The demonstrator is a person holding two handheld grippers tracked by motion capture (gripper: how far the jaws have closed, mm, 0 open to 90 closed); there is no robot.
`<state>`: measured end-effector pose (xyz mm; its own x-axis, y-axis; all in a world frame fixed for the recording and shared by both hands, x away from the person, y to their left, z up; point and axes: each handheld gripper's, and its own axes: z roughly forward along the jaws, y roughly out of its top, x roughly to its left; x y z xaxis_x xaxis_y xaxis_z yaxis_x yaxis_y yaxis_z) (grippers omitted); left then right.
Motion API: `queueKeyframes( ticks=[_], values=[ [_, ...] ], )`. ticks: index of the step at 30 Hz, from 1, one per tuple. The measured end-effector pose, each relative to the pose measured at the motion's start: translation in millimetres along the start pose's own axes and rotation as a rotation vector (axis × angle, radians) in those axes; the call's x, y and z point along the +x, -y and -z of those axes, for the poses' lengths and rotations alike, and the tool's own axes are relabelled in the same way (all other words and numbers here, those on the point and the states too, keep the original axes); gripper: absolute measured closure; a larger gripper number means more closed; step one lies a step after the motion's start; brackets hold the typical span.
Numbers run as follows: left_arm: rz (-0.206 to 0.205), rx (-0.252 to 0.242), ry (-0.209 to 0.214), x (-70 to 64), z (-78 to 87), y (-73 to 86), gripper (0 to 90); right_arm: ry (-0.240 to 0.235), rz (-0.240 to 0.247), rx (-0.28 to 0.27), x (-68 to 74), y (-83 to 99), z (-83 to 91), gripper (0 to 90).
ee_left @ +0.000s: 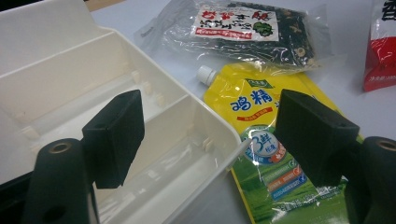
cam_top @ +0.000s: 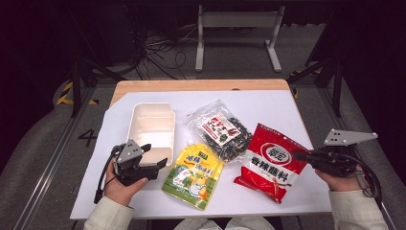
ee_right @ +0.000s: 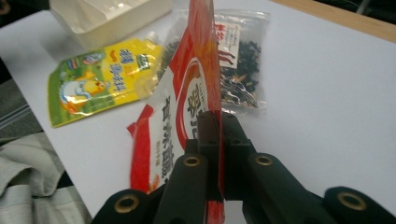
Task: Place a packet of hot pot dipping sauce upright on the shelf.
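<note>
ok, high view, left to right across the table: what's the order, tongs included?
Left tongs → white box → yellow pouch → clear bag → red bag → right tongs, shut on the red bag's edge. The left tongs are open at the white box's near corner.

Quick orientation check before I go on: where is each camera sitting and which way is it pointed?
High view: above the near edge, facing forward and down on the table; both hands and sleeves show.
Left gripper view: rides the left gripper, facing the white box and yellow pouch; jaws apart.
Right gripper view: rides the right gripper, shut on the red bag.
All three share the yellow pouch.
</note>
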<state>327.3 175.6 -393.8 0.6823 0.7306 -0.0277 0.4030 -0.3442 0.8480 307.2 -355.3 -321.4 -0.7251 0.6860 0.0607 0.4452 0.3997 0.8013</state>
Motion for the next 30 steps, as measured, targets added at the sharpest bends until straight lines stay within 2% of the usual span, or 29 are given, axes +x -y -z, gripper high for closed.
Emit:
queueKeyframes(
  ticks=[12, 20, 24, 29, 30],
  values=[
    [-0.005, 0.005, 0.01, -3.2, -2.8, -1.4, 25.0, -0.061, 0.028, -0.03, 15.6, -11.1, 9.4, 88.8],
    [-0.043, 0.005, 0.036, -15.1, -11.0, -12.6, 24.9, -0.056, 0.041, -0.047, 21.6, -15.8, 14.3, 88.8],
    [-0.06, -0.002, 0.067, -23.4, -17.6, -19.5, 25.3, -0.05, 0.045, -0.06, 23.6, -17.9, 17.3, 88.8],
    [-0.095, -0.011, 0.129, -38.3, -31.2, -26.0, 26.5, -0.059, 0.057, -0.083, 27.6, -20.2, 21.2, 88.8],
    [-0.099, -0.011, 0.151, -42.1, -34.8, -27.0, 26.4, -0.06, 0.058, -0.086, 28.6, -20.8, 21.5, 88.8]
  ],
)
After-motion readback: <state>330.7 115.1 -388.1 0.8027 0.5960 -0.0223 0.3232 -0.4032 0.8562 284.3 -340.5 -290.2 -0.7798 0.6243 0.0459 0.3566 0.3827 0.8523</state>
